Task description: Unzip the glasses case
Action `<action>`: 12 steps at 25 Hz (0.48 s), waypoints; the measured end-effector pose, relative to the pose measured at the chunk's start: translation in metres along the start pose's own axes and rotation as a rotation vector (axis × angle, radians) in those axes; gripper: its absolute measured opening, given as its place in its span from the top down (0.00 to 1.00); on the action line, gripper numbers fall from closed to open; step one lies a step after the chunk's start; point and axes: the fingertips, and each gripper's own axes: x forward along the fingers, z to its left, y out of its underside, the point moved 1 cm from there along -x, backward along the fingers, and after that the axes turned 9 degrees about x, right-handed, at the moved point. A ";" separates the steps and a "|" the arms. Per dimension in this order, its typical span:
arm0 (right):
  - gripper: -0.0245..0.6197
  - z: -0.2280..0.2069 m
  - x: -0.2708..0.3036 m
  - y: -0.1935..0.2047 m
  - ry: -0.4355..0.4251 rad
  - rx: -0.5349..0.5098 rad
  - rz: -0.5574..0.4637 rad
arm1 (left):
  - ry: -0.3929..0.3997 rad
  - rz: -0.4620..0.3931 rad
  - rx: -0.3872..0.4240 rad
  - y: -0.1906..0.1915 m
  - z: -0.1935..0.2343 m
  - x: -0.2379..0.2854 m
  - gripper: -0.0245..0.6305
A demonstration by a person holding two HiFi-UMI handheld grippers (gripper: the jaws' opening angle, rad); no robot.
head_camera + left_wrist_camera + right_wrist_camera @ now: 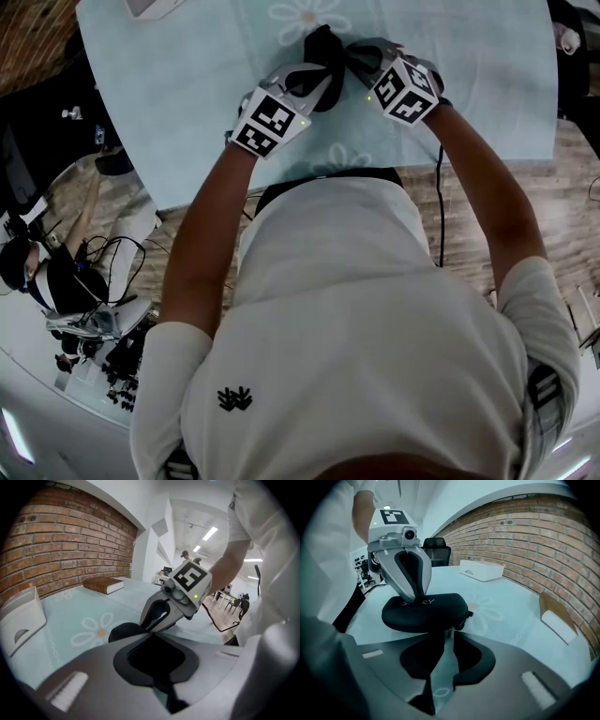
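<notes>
A black, smooth, rounded oval glasses case (pixel 426 609) lies flat on a tabletop (pixel 506 620) covered in pale teal cloth printed with white daisies. In the right gripper view its long axis runs side to side, with pale lettering on top and the zip pull (pixel 469 614) at its right end. The left gripper (pixel 416 593) clamps the case from above. The right gripper (pixel 446 634) is nearly closed, pinching the near rim.

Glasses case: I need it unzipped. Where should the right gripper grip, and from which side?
Pinch the tab, likely the zip pull, jutting from the glasses case at the end away from the left gripper, which clamps it. Come in low from that free end, where the tab points outward.
</notes>
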 end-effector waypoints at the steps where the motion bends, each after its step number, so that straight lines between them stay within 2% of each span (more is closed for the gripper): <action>1: 0.87 0.000 0.001 -0.001 0.004 -0.016 0.004 | 0.000 0.000 0.001 0.000 0.000 0.000 0.88; 6: 0.88 0.000 0.003 -0.001 -0.005 -0.053 0.007 | 0.000 0.000 0.002 0.001 -0.001 0.001 0.88; 12: 0.88 -0.002 0.003 -0.002 -0.020 -0.161 0.038 | 0.000 0.000 -0.001 -0.001 -0.001 0.001 0.88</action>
